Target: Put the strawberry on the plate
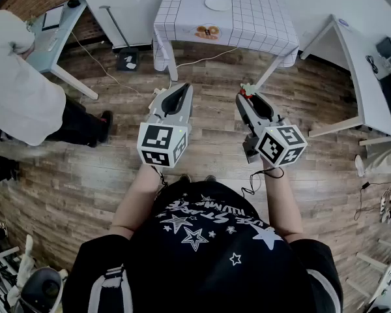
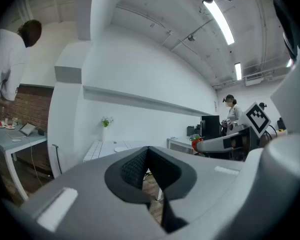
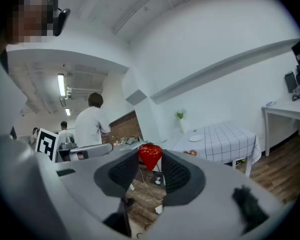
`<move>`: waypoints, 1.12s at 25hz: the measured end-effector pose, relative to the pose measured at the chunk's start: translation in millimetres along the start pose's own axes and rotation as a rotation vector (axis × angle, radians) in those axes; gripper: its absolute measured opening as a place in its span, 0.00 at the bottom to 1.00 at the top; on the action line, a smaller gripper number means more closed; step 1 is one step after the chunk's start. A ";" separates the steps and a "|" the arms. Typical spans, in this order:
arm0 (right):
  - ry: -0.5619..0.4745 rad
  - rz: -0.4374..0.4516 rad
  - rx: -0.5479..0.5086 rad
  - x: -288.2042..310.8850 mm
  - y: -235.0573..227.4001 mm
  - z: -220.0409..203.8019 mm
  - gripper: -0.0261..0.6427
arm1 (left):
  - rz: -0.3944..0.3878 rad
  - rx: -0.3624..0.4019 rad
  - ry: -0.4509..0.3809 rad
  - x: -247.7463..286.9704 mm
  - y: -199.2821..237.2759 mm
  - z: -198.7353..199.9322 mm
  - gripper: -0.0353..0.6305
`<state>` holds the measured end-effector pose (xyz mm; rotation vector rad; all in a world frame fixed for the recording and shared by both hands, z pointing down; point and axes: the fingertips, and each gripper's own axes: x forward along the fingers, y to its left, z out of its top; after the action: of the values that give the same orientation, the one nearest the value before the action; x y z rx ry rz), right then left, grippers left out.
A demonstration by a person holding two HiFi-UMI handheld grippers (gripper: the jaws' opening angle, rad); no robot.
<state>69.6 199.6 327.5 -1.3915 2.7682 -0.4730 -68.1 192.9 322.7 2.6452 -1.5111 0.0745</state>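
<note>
Right gripper view: the right gripper (image 3: pixel 150 166) has its jaws closed on the strawberry (image 3: pixel 150 155), which is pinched between the jaw tips with its tapered end downward. Left gripper view: the left gripper (image 2: pixel 148 156) has its jaws brought together at the tips, with nothing between them. Head view: both grippers are held roughly level, side by side, over the wooden floor (image 1: pixel 202 129). The plate (image 1: pixel 217 4) lies well ahead of the jaws, toward the far side of the table (image 1: pixel 267 25) with the checked cloth. As far as can be seen, nothing rests on it.

Assessment: the pick-up is complete and the carry to the table is the step in hand. The next move calls for bringing the right jaws forward past the table edge to a position above the plate. They should then be lowered until the fruit is close to its surface, and only then opened. Risk noted: the fruit may roll off the plate if released from high up.
</note>
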 end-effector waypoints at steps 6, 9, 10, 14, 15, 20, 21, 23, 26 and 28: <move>-0.009 0.008 0.013 -2.6 -2.9 -0.9 0.27 | 0.015 0.003 0.007 -0.1 -4.7 -4.4 0.07; -0.009 0.015 0.013 -3.8 -2.5 -1.4 0.27 | 0.020 0.021 0.009 -2.3 -9.6 -5.1 0.07; -0.009 0.019 0.012 -3.9 -1.5 -1.5 0.27 | 0.024 0.022 0.011 -3.3 -9.3 -5.3 0.07; -0.009 0.033 0.006 -3.8 2.0 -2.1 0.27 | 0.030 0.021 0.012 -7.2 -7.5 -3.2 0.07; -0.008 0.035 0.006 -4.5 2.6 -3.1 0.27 | 0.029 0.025 0.013 -8.6 -8.7 -2.9 0.07; 0.000 0.031 0.017 -12.9 4.6 -8.8 0.27 | 0.023 0.031 0.028 -12.7 -17.4 -6.8 0.07; 0.004 0.021 0.022 -15.4 3.0 -10.4 0.27 | 0.023 0.028 0.034 -12.7 -19.0 -8.6 0.07; 0.014 -0.010 0.034 -22.7 -3.4 -15.8 0.27 | 0.016 0.019 0.044 -12.7 -24.6 -13.2 0.07; 0.014 -0.031 0.046 -38.6 -14.1 -21.8 0.27 | 0.003 0.013 0.050 -11.8 -35.2 -19.1 0.07; 0.011 -0.034 0.054 -47.1 -21.6 -25.2 0.27 | 0.008 0.015 0.051 -9.6 -39.3 -22.2 0.07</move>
<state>111.6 231.1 351.3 -1.4305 2.7223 -0.5535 -39.0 223.3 341.6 2.6276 -1.5114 0.1528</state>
